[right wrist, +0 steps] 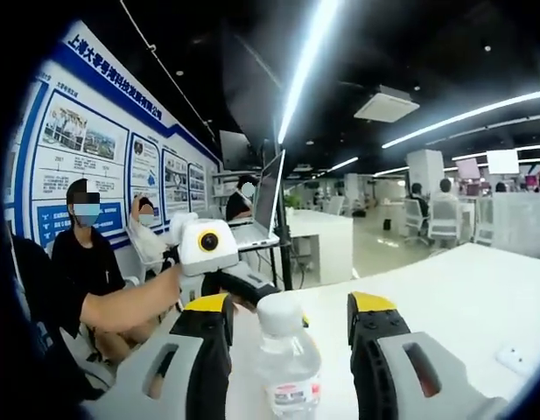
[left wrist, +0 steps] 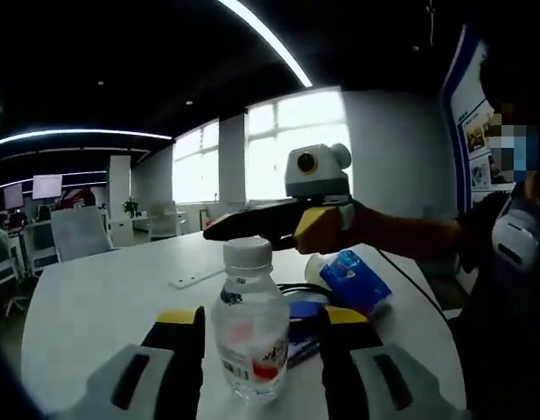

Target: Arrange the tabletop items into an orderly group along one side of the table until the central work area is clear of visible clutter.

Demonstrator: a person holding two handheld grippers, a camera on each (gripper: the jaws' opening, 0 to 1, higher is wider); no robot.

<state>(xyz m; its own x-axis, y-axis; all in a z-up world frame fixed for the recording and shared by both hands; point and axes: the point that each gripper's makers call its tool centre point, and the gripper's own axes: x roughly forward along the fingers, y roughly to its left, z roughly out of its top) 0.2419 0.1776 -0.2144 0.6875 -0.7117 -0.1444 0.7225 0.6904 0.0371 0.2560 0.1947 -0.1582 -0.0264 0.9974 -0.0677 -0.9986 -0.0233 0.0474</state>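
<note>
- Left gripper (left wrist: pixel 261 328): jaws apart, flanking the water bottle (left wrist: pixel 249 319), not visibly pinching it.
- Right gripper (right wrist: pixel 289 319): jaws spread too, either side of the same bottle's cap.
- Bottle stands upright on the white table (left wrist: pixel 103 297).
- Just behind it, a blue tissue pack (left wrist: pixel 355 278) and black cable (left wrist: pixel 296 288).

In the right gripper view the water bottle (right wrist: pixel 289 367) was cut off below its label by the bottom edge. In the left gripper view the bottle (left wrist: pixel 249 325) hid part of a dark cable (left wrist: pixel 298 289), and the blue packet's (left wrist: pixel 354 278) print was too blurred to read.
</note>
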